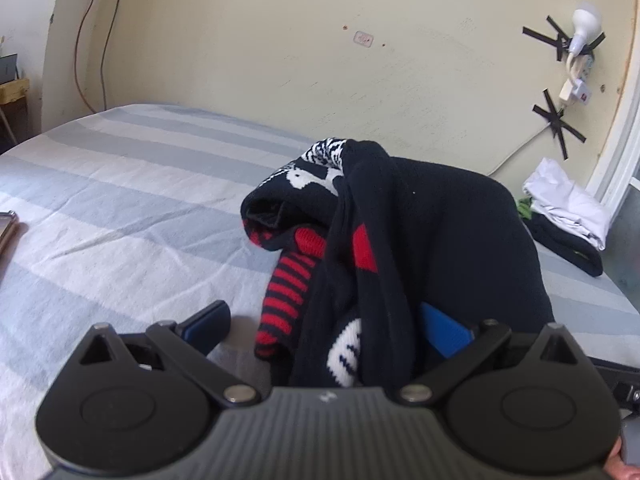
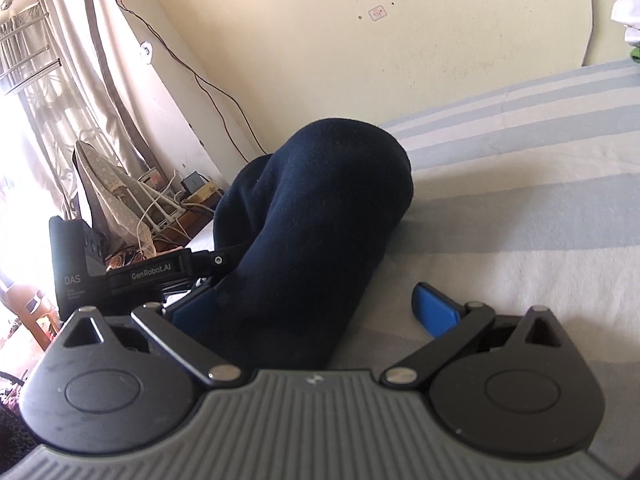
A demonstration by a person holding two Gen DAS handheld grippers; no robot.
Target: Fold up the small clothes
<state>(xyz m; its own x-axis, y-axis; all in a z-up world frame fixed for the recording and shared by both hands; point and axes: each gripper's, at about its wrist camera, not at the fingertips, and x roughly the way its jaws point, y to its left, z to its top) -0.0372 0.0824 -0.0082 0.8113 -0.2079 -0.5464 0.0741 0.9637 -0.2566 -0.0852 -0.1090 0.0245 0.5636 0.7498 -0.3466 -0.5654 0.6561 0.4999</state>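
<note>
A navy knit garment [image 1: 440, 232] with red stripes and white patterning lies bunched up on the striped bed sheet [image 1: 120, 208]. My left gripper [image 1: 326, 326] is open wide, and the cloth hangs in the gap, lying against the right blue pad [image 1: 444, 332]. The right wrist view shows the plain navy side of the garment [image 2: 320, 216] rising as a rounded hump. My right gripper [image 2: 312, 312] is open too, with the cloth against its left finger [image 2: 192, 312] and apart from the right finger [image 2: 434, 312]. The left gripper's body [image 2: 160, 272] shows just behind the cloth.
Folded white cloth [image 1: 568, 204] and a dark garment [image 1: 568, 252] lie at the bed's far right by the wall. A flat object [image 1: 6, 232] sits at the left edge. Beyond the bed stand an ironing board [image 2: 100, 184], cables and curtains [image 2: 48, 80].
</note>
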